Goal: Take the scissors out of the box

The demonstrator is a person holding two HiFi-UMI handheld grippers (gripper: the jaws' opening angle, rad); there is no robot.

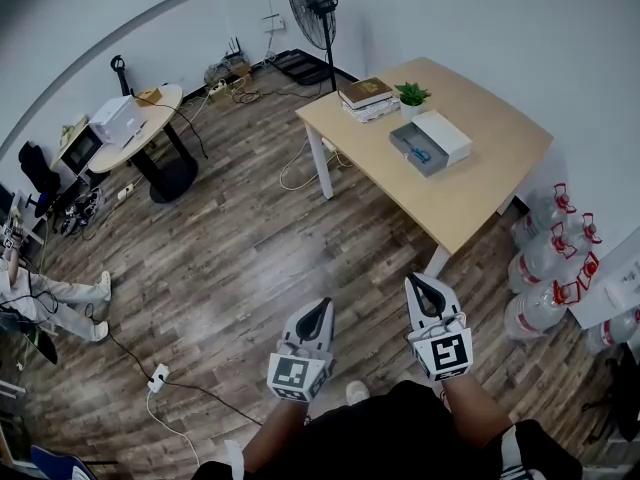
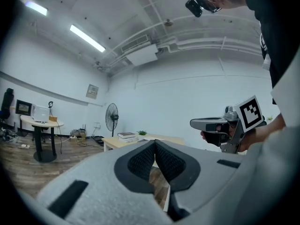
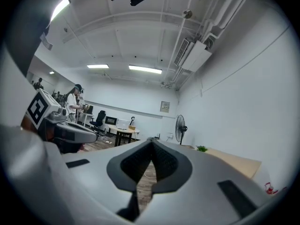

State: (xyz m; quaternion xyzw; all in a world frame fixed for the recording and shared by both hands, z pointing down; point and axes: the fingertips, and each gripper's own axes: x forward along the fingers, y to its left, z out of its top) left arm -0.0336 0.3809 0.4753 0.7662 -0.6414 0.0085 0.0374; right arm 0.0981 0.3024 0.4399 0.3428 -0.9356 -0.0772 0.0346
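Note:
An open grey box (image 1: 418, 150) lies on the wooden table (image 1: 480, 193), with its white lid (image 1: 443, 135) beside it. Blue-handled scissors (image 1: 419, 153) rest inside the box. Both grippers hover over the floor, well short of the table. My left gripper (image 1: 318, 307) is shut, its tips touching with nothing between them. My right gripper (image 1: 421, 283) is shut and empty too. In the left gripper view the left gripper (image 2: 154, 143) points level toward the table (image 2: 140, 140), and the right gripper (image 2: 199, 123) shows beside it. In the right gripper view the right gripper (image 3: 151, 141) points along the table's edge (image 3: 229, 161).
A stack of books (image 1: 366, 96) and a small potted plant (image 1: 411, 96) stand on the table's far end. A standing fan (image 1: 313, 8) is beyond it. Several water jugs (image 1: 548, 268) sit right of the table. A round table (image 1: 140, 128) and floor cables (image 1: 165, 383) lie left.

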